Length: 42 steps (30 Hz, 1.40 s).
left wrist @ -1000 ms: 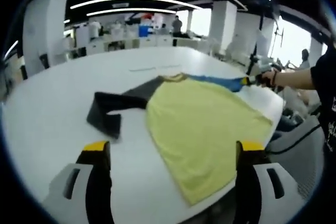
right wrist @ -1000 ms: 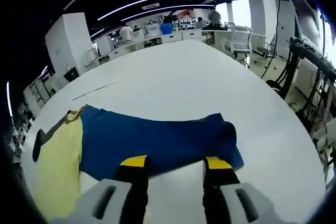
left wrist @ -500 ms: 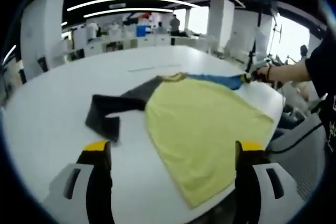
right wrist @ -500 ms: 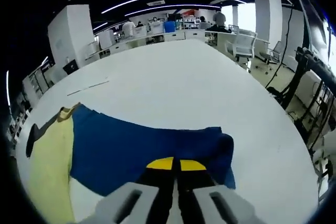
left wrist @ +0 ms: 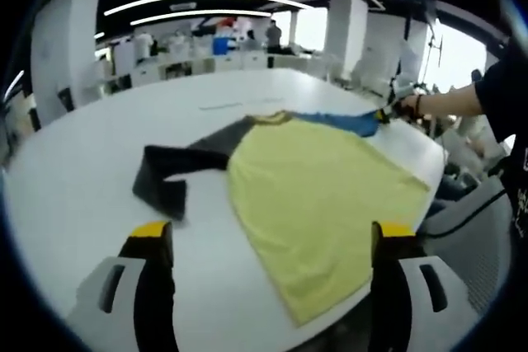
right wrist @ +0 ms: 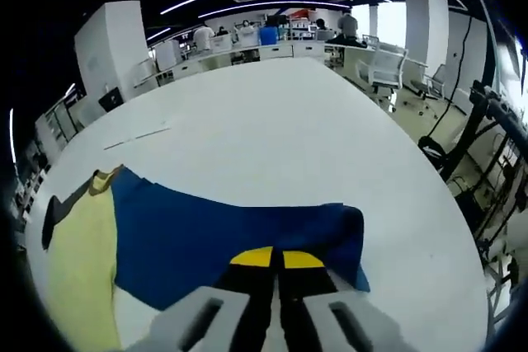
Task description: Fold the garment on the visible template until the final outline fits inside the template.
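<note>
The garment (left wrist: 318,195) lies spread on the white bench (left wrist: 74,171). The left hand-held gripper (left wrist: 268,241) gapes, revealing the dark sleeve (left wrist: 169,175); the right hand-held gripper (right wrist: 276,258) pinches the blue sleeve (right wrist: 231,232).

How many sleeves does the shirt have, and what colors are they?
2. The dark grey sleeve lies flat on the white table; the blue sleeve is pinched by the right gripper.

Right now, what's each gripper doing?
Left gripper: open, holding nothing.
Right gripper: shut on the blue sleeve.
</note>
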### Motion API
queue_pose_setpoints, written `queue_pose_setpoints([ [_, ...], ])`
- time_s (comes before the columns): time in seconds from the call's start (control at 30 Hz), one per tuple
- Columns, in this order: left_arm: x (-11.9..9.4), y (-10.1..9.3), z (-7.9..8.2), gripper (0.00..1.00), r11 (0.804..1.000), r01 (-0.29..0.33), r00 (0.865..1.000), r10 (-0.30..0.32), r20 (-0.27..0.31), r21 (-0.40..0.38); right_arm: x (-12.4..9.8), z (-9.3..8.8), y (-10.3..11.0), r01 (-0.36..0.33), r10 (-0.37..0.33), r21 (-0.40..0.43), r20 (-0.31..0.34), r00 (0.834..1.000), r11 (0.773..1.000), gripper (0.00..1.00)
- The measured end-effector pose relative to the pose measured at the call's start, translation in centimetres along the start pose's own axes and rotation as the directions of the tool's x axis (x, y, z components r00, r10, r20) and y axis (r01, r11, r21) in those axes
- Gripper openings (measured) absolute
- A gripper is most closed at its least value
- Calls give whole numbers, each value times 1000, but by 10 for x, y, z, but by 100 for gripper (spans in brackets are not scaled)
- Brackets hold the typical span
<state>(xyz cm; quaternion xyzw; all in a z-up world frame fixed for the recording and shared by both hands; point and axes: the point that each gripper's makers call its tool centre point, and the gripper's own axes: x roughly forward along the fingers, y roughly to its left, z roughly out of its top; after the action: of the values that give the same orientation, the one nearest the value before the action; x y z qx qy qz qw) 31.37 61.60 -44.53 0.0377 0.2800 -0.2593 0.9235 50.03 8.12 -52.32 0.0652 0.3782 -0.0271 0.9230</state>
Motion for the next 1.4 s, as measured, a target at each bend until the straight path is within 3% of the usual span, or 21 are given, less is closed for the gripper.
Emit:
queue_pose_setpoints([
  [0.07,-1,1,0,97,1000,-4,1000,4,2,1,-3,-1,-1,7,-7,30,-8,1000,1000,0],
  [0.27,-3,2,0,98,1000,-6,1000,6,6,5,-4,-7,-3,6,-6,5,-42,999,1000,0],
  [0.37,-3,3,0,98,1000,-5,1000,5,9,6,-20,-12,12,6,-6,-5,-41,999,1000,0],
  [0.6,-6,5,1,99,1000,-2,1000,2,18,9,-27,-4,15,17,-17,-2,-50,999,1000,0],
  [0.73,-7,5,2,99,1000,-1,1000,1,19,15,-23,3,20,12,-14,-34,-58,998,999,0],
  [0.9,-7,4,4,99,1000,-3,1000,2,29,14,-34,12,28,5,-11,-71,-81,997,997,0],
  [1.1,-7,4,5,99,999,-4,999,2,35,33,-43,25,45,-18,12,-92,-73,997,996,0],
  [1.2,-8,4,5,99,1000,-3,999,2,39,31,-50,35,67,-42,37,-97,-58,998,994,0],
  [1.4,-9,4,4,99,999,-2,999,0,38,32,-53,44,91,-74,67,-138,-52,996,988,0],
])
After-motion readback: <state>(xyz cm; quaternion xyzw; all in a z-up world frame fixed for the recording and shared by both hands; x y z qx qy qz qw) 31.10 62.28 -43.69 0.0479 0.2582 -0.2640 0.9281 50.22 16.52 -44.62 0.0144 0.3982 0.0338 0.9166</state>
